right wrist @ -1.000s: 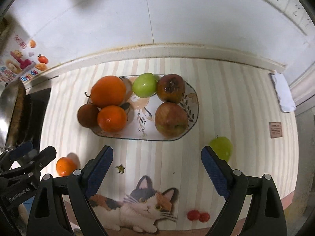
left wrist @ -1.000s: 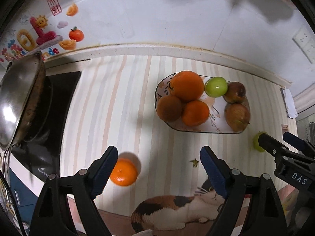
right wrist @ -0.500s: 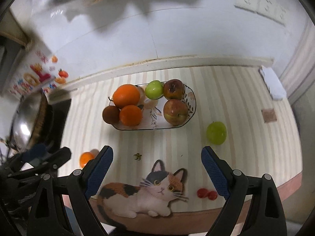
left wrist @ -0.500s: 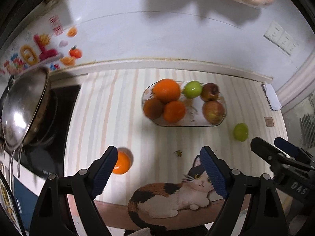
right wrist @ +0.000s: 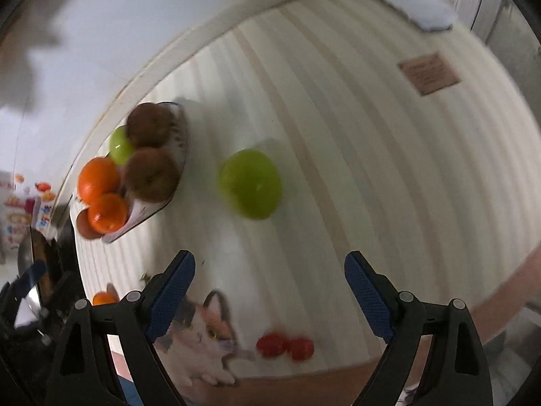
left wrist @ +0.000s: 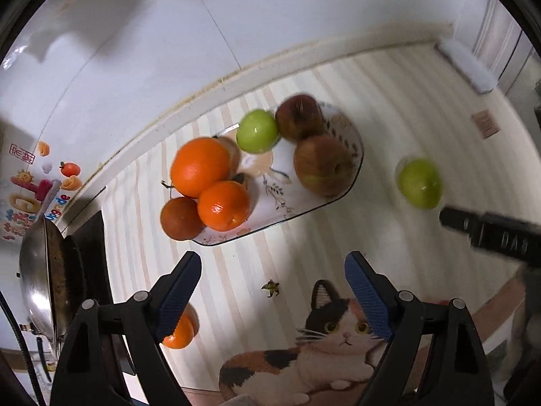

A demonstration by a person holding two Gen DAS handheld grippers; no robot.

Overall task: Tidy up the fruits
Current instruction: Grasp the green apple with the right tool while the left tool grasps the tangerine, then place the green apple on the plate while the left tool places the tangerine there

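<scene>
The left gripper (left wrist: 272, 275) stood wide open above the striped counter mat (left wrist: 389, 108) and held nothing. Nearest to it, a small tangerine (left wrist: 179, 333) lay on the mat, partly behind its left finger and outside the gap. A printed cat (left wrist: 324, 341) filled the mat just below and to the right of its fingers. Ahead of the tips sat the fruit plate (left wrist: 358, 145), carrying two oranges (left wrist: 200, 166), a brownish fruit (left wrist: 181, 218), a green apple (left wrist: 257, 131) and two red apples (left wrist: 323, 165). A loose green apple (left wrist: 420, 183) lay off to the right of the plate, apart from it, with the tip of the right gripper (left wrist: 473, 226) just beside it. Far left stood a steel wok (left wrist: 33, 277).

In the right wrist view, blurred, the right gripper (right wrist: 270, 274) was also spread wide and empty. Two small red fruits (right wrist: 285, 346) lay on the mat between its fingers, close to the camera. Beyond the tips, roughly centred on the gap, sat the loose green apple (right wrist: 250, 184), untouched. The fruit plate (right wrist: 181, 142) lay farther off to the left.
</scene>
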